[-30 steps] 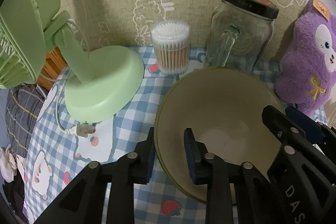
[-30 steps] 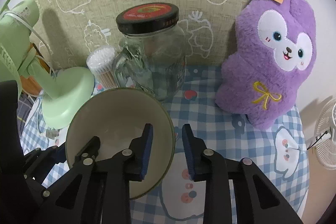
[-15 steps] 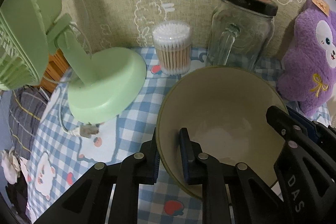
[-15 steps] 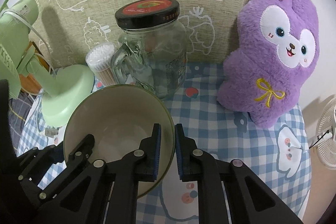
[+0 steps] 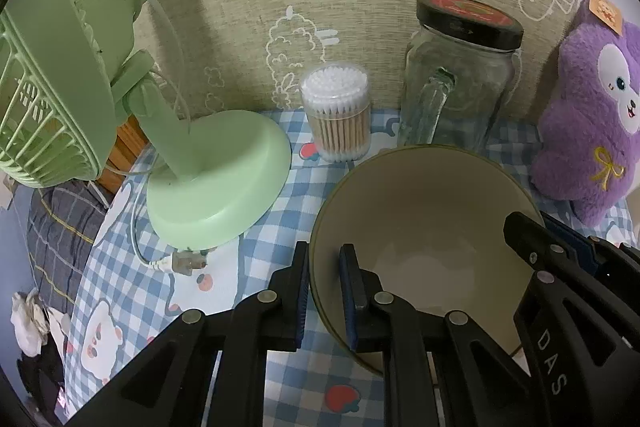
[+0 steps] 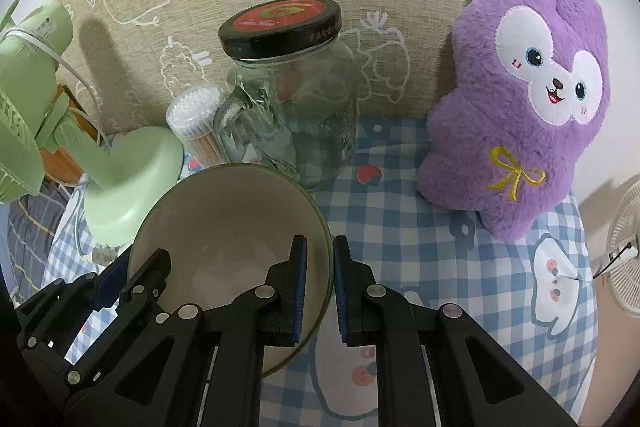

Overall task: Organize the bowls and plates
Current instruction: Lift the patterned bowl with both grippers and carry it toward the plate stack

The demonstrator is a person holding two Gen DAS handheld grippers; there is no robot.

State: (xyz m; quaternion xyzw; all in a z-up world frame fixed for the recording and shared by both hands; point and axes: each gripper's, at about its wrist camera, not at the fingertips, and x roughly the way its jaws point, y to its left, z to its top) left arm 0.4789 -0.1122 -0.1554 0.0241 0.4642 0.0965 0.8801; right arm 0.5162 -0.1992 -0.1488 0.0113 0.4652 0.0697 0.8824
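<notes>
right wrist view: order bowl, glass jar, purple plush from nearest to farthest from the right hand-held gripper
1. bowl, its rim between the right hand-held gripper fingers, left of centre.
2. glass jar, behind the bowl.
3. purple plush, far right by the wall.

Both cams sit low and close over the checkered table, facing the back wall. The left wrist view looks in from the left, the right wrist view from the right. Both catch the same bowl (image 5: 424,223) (image 6: 224,223), jar (image 5: 460,79) (image 6: 296,107) and fan (image 5: 216,183) (image 6: 128,183).
</notes>
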